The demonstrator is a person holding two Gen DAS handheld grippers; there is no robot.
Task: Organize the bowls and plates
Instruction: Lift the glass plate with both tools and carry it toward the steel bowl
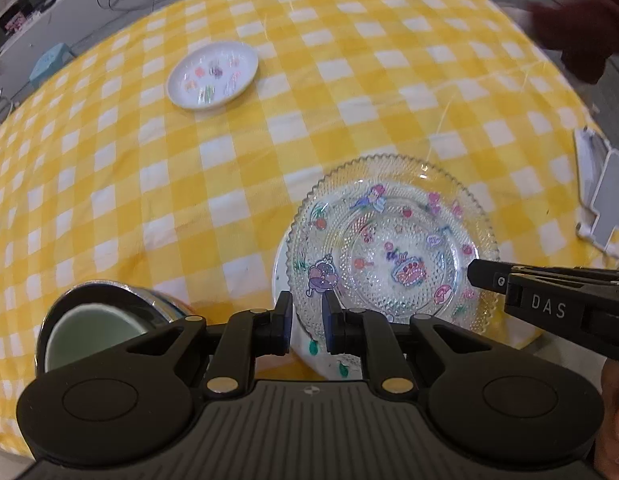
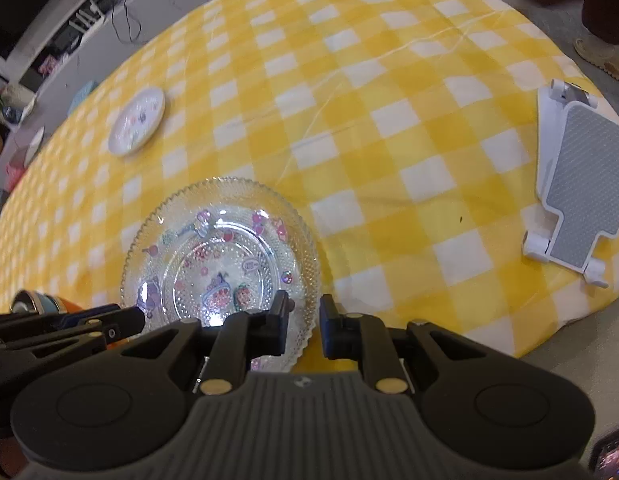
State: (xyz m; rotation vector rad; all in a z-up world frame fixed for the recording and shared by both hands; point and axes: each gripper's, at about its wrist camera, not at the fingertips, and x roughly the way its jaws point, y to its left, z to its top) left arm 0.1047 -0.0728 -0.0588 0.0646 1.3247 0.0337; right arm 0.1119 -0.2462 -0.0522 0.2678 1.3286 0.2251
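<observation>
A: We begin with the glass plate (image 1: 393, 244). It lies flat on the yellow checked tablecloth (image 1: 149, 184), stacked on a white plate (image 1: 305, 344) whose rim peeps out beneath its near edge. Being round, it has no long axis, and its face is turned straight up.

B: And how do our hands stand to it?

A: Both tools point steeply down at it from the near side. The left gripper (image 1: 306, 322) straddles the glass plate's near-left rim, one finger on either side of the scalloped edge, the jaws drawn almost together. Whether the pads actually press the glass we cannot tell. The right gripper (image 2: 304, 322) sits at the near-right rim in the same narrow pose, its inner finger (image 2: 280, 324) over the glass and its outer finger over the cloth. There too we cannot tell whether it bites.

B: What do we count?

A: Three plates: the glass one, the white one under it, and a small white plate (image 1: 212, 75) with coloured drawings, well apart on the far-left side. One bowl (image 1: 95, 330) with a pale green inside stands just left of the glass plate. Two grippers. A white folding stand (image 2: 573, 188) lies well to the right of the glass plate, near the cloth's edge.
</observation>
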